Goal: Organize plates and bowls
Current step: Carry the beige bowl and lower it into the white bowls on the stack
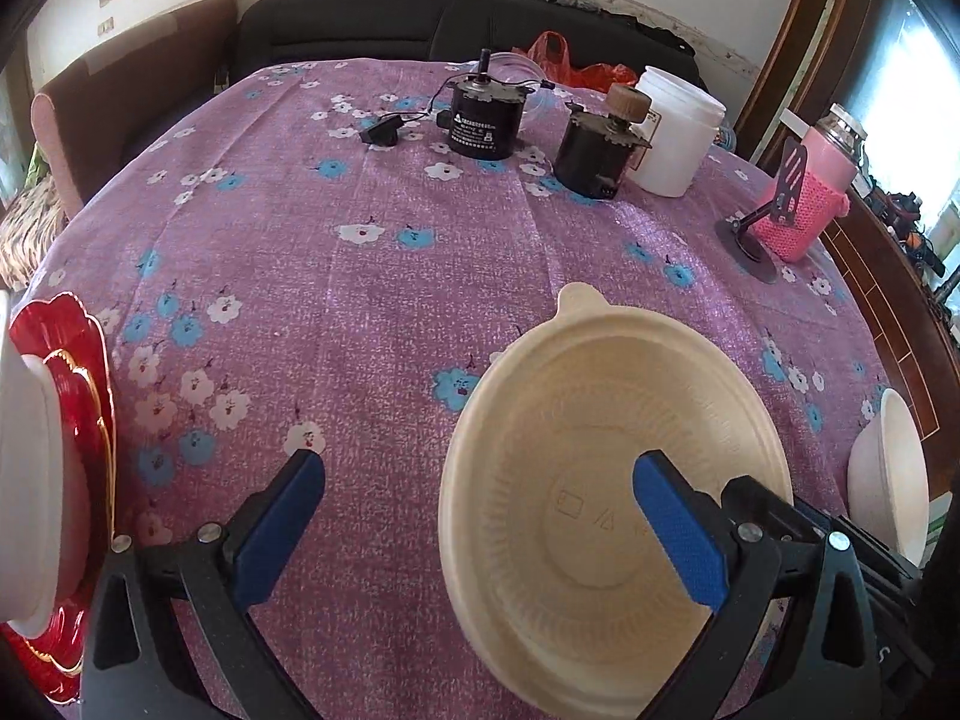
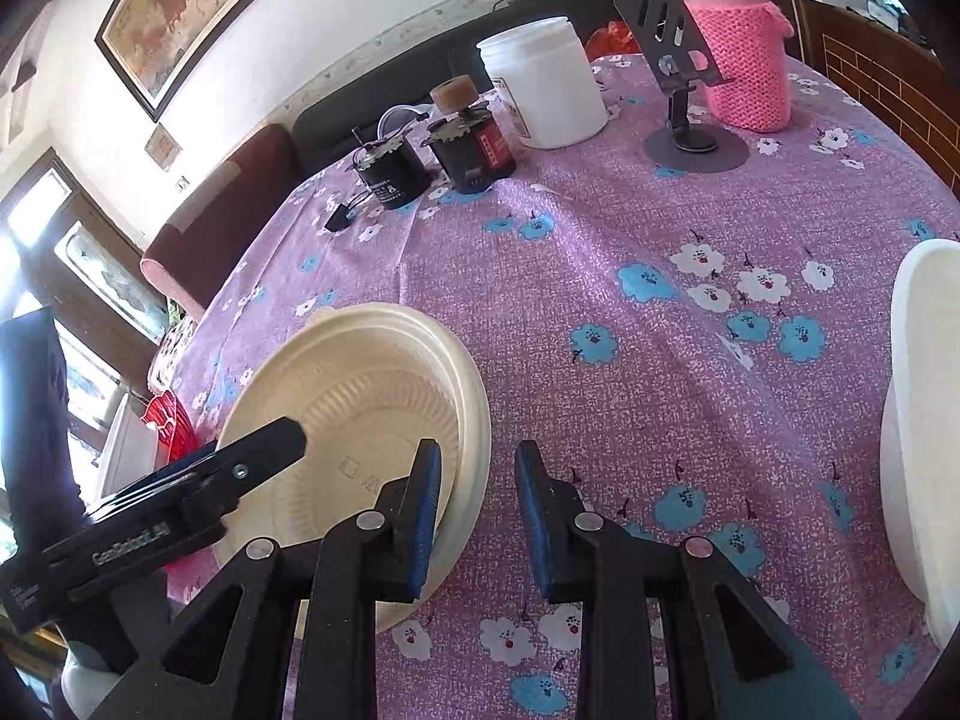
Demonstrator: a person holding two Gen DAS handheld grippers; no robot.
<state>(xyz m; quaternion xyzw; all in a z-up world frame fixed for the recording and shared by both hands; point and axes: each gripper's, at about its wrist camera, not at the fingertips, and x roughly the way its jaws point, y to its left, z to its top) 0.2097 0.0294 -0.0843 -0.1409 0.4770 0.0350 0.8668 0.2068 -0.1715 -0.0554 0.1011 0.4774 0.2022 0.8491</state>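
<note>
Right wrist: cream bowl (image 2: 360, 396) beside parted jaws.

A purple tablecloth (image 1: 372, 300) is scattered with white and blue flowers. The cream bowl (image 1: 576, 396) sits at five o'clock, a red gold-edged plate (image 1: 90, 360) at nine, and a pink knitted bottle sleeve (image 1: 807, 210) at two.
</note>
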